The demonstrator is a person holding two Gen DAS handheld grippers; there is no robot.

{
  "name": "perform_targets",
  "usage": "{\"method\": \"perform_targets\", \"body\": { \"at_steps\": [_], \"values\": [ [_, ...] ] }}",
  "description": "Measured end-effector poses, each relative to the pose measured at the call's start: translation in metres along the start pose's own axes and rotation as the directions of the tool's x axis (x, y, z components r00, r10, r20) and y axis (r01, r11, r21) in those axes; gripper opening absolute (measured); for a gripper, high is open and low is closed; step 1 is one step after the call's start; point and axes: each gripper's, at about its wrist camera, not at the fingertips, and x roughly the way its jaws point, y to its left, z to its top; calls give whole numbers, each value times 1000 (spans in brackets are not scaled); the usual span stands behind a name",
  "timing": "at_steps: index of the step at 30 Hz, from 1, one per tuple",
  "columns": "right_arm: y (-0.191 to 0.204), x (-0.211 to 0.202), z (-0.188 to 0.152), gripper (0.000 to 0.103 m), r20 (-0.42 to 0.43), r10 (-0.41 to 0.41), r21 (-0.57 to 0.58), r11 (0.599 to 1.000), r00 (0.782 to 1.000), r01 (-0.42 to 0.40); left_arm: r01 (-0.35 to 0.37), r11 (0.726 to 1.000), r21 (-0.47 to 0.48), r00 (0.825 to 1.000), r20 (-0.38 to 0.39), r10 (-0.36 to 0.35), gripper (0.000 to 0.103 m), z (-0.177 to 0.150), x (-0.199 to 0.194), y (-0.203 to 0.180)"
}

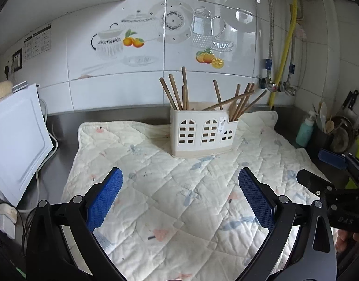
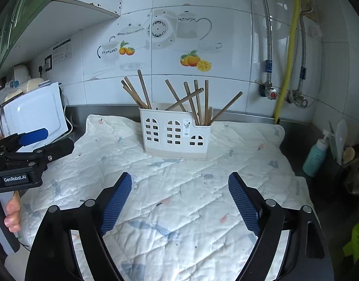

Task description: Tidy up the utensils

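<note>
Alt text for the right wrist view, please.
A white utensil holder full of wooden chopsticks stands on a quilted cloth on a kitchen counter. The right gripper is open and empty in the foreground.

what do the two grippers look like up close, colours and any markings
Both are black plastic frames with silver round pivot bolts and two fingers faced in blue. The left gripper has fingers with dotted-texture pads; the right gripper has fingers with ribbed pads. White "GenRobot.AI" lettering marks the left gripper's body in the right wrist view. No sleeves or cables on them show.
</note>
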Motion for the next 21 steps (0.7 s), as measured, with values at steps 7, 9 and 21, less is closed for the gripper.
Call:
{"method": "perform_targets", "body": {
  "at_steps": [7,9,21],
  "values": [
    [1,-10,-10,86,-8,-9,21,1000,1000,9,-10,999,32,1000,-4,10,98,-11,-7,-7],
    [1,-12,-12,87,-12,-4,28,1000,1000,4,-10,999,39,1000,-7,10,98,-14,-9,-10],
    [-4,-17,-20,91,-20,-6,66,998,1000,7,-28,999,33,1000,-14,28,98,-25,-13,-8]
  ]
}}
